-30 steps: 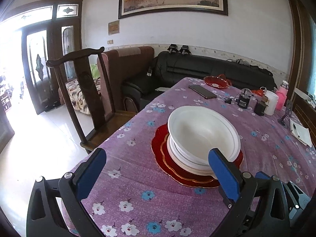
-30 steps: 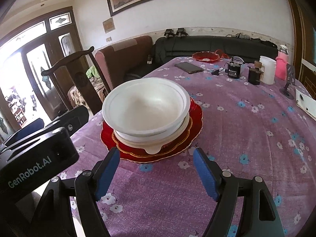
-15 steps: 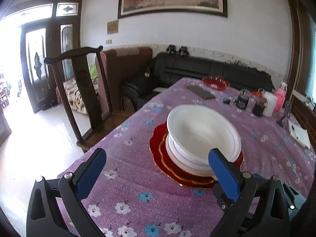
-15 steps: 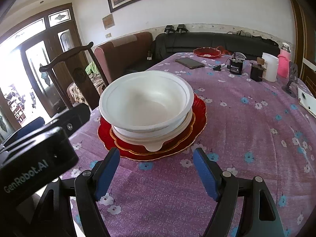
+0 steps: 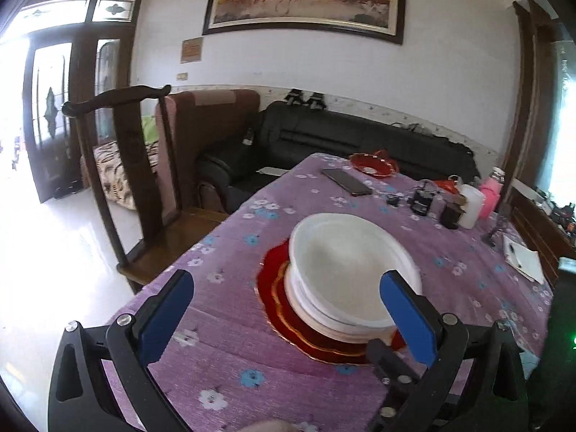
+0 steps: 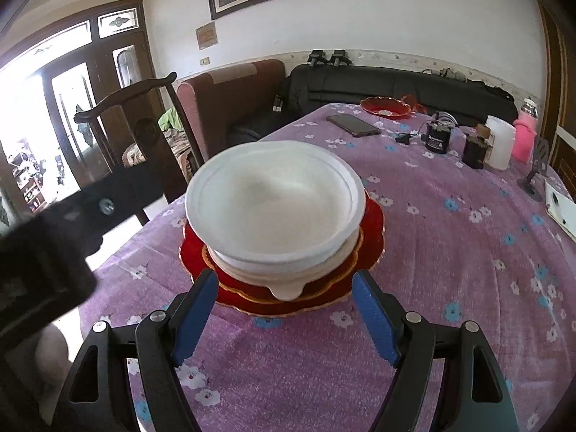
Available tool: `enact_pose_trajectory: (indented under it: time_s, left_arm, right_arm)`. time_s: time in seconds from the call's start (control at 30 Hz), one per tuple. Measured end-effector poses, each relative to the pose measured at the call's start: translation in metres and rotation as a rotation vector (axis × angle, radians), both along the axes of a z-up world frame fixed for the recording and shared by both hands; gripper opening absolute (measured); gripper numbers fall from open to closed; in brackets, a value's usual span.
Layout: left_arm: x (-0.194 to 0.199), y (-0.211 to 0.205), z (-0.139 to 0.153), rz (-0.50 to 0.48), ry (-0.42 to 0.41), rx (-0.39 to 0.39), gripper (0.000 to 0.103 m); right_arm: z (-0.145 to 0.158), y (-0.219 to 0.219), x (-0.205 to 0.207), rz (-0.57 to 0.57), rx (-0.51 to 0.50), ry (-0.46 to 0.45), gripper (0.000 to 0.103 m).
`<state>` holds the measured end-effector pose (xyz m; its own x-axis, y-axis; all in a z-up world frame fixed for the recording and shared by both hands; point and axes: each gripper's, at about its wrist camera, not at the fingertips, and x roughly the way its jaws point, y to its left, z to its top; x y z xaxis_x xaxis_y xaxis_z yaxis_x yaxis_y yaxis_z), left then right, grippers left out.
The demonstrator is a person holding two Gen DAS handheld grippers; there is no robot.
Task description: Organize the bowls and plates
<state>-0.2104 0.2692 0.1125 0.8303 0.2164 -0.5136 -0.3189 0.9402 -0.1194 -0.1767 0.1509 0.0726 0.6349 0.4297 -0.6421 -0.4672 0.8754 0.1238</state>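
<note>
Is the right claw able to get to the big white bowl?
Probably yes. The right claw is open and faces the white bowl, which tops the stack on the red plate, with only bare tablecloth between.

The white bowl [image 6: 275, 201] covers the middle of the red plate [image 6: 374, 241], and what sits under it is mostly tucked away; only a cream lip pokes out. In the left view a blue finger [image 5: 406, 320] blocks the bowl's near rim. The left gripper's black body [image 6: 46, 248] smears across the right view's edge, blurred. The notepad [image 6: 561, 212] is cut off at the right. Labels on the small jars [image 6: 437, 136] are too tiny to read.
</note>
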Motion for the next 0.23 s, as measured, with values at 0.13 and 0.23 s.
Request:
enact_pose_trajectory:
  time_s: [0.13, 0.23]
  left_arm:
    - [0.002, 0.011, -0.001, 0.043, 0.036, -0.004, 0.103]
    - [0.003, 0.015, -0.001, 0.068, 0.062, -0.015, 0.103]
  right_arm:
    - [0.005, 0.009, 0.002, 0.031, -0.005, -0.004, 0.081]
    - [0.007, 0.013, 0.002, 0.060, 0.010, 0.009, 0.081]
